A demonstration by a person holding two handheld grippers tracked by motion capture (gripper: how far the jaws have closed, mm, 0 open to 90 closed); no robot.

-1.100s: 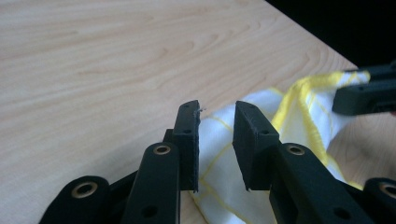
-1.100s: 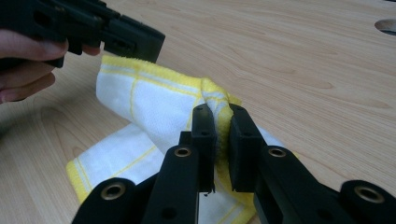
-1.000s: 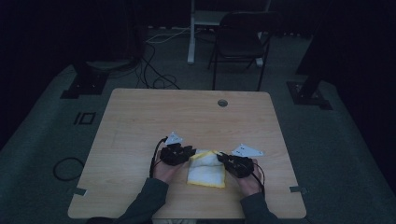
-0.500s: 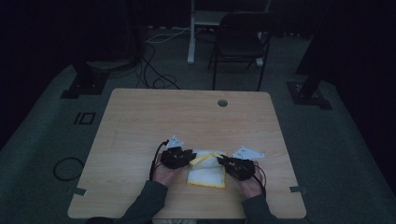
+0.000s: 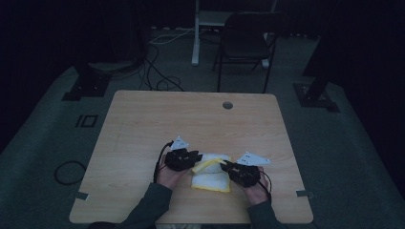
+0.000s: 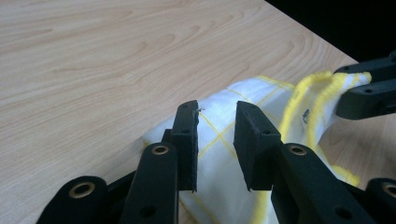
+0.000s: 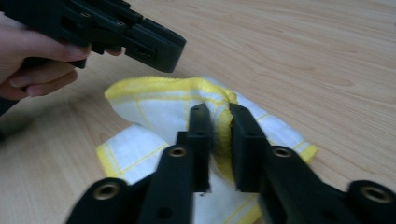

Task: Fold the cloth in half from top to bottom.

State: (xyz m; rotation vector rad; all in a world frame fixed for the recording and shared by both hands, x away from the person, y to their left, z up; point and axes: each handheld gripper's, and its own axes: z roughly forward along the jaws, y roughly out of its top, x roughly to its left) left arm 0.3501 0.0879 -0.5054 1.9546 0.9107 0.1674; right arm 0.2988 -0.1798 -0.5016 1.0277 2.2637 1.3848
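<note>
Right hand-held gripper (image 7: pixel 218 140) pinching the yellow edge of a white cloth (image 5: pixel 210 175); left hand-held gripper (image 6: pixel 215 140) open over it on the desk (image 5: pixel 143 124).

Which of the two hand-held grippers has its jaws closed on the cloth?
The right hand-held gripper: it pinches the yellow hem of the cloth. The left hand-held gripper is open.

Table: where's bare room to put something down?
The far half of the table, from the grommet hole back to the cloth, plus both side strips. Crowded: near-centre edge, where left gripper and right gripper work the cloth.
</note>
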